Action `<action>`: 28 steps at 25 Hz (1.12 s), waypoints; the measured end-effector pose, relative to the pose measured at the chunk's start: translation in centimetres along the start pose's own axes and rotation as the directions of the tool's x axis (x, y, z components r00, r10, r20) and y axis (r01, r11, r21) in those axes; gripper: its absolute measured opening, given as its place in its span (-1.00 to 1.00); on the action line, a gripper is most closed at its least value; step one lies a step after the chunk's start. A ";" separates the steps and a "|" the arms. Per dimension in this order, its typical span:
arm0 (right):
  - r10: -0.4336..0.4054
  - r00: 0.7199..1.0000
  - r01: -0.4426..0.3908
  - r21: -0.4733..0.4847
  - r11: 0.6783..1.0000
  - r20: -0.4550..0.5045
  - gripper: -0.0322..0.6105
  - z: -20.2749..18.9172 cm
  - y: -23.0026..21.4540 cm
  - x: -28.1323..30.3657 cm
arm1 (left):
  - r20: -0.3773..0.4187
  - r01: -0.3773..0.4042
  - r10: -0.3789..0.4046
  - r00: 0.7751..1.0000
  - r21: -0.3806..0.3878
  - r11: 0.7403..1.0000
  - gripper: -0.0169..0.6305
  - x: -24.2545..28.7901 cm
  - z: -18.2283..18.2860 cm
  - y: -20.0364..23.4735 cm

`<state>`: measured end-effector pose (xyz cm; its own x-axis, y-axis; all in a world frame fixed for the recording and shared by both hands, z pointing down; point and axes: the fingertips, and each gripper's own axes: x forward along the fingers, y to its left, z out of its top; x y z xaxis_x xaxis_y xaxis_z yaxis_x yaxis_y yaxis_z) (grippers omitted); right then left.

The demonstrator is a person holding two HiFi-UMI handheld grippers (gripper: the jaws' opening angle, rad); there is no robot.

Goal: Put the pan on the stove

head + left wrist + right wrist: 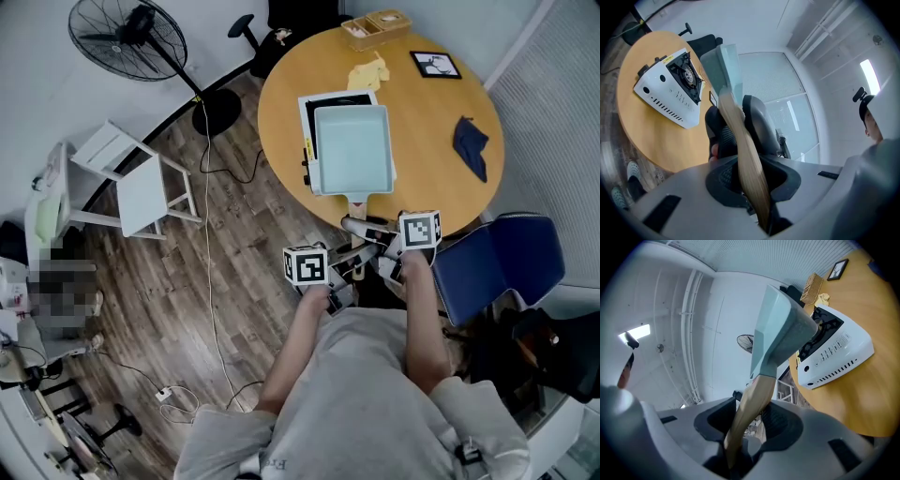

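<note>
**Pan held by its handle over the stove, both grippers on it**

Head view: the pan [352, 150], square and pale blue, sits over the stove [323, 97] on the round wooden table [431, 178]. Only the stove's far and left edges show past it. I cannot tell whether the pan rests on the stove or is held just above it.

The pan's wooden handle [359, 199] points back toward the person at the table's near edge. The left gripper [349, 261] and right gripper [364, 228] meet at the handle end, close together.

Left gripper view: the left gripper [739, 127] has its jaws closed on the handle [747, 164], with the pads on both sides of it. The pan [723, 65] is straight ahead, and the stove [670, 89] is on the table [651, 140] to the left.

Right gripper view: the right gripper [749, 414] also grips the handle [752, 401], which runs deep between the jaws, set wider than the left pair. The pan [780, 326] overlaps the stove [836, 355] on the table [876, 394].

Elsewhere on the table are a dark cloth [472, 145], a picture frame [435, 64] and a wooden box [375, 26]. A fan [127, 37] and a white chair [131, 183] stand on the floor to the left. A blue chair [497, 262] is at the right.
</note>
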<state>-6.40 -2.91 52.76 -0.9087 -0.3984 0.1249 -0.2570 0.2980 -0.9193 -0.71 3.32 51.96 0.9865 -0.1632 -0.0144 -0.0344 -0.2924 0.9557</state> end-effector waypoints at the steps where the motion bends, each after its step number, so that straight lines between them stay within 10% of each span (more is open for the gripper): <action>1: 0.004 1.000 -0.004 -0.001 1.000 -0.004 -0.36 0.6 -0.1 0.1 | 0.005 -0.002 0.002 1.000 -0.002 1.000 -0.73 0.2 0.5 0.1; 28: 0.049 0.994 -0.046 0.037 0.998 -0.098 -0.34 7.7 -4.6 1.9 | 0.076 -0.069 0.073 0.994 -0.060 0.996 -0.73 4.3 7.9 4.5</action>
<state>-4.37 -11.69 54.34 -0.9480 -0.2965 0.1154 -0.2029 0.2838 -0.9372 2.13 -6.12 53.93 0.9662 -0.2555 0.0333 -0.0926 -0.2237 0.9702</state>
